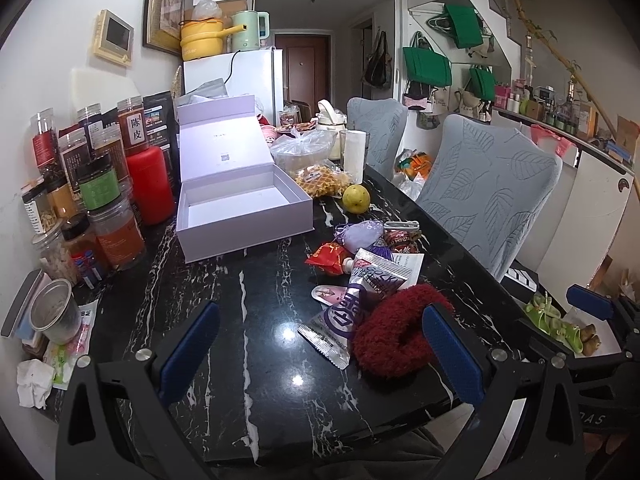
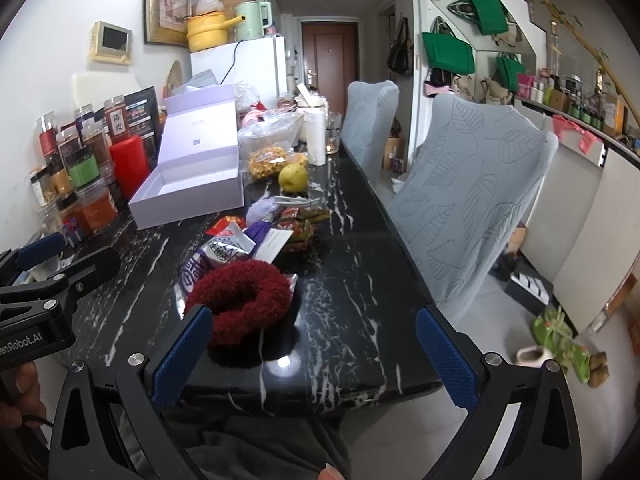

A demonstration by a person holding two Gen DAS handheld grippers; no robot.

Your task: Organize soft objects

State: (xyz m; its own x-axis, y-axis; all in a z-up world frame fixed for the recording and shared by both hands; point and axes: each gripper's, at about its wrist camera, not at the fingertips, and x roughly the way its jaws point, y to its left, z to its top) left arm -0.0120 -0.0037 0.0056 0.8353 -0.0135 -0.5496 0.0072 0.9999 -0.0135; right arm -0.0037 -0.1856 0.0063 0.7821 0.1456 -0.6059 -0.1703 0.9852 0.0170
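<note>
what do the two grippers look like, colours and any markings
Both the left gripper and the right gripper have black frames, blue textured pads and silver bolts. White lettering ending "enRobot.AI" marks the left gripper's body in the right wrist view.

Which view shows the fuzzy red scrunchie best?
The right wrist view: the red scrunchie lies whole and unobstructed, its centre hole visible, just ahead of the open right gripper. In the left wrist view the left gripper's finger covers part of it.
</note>
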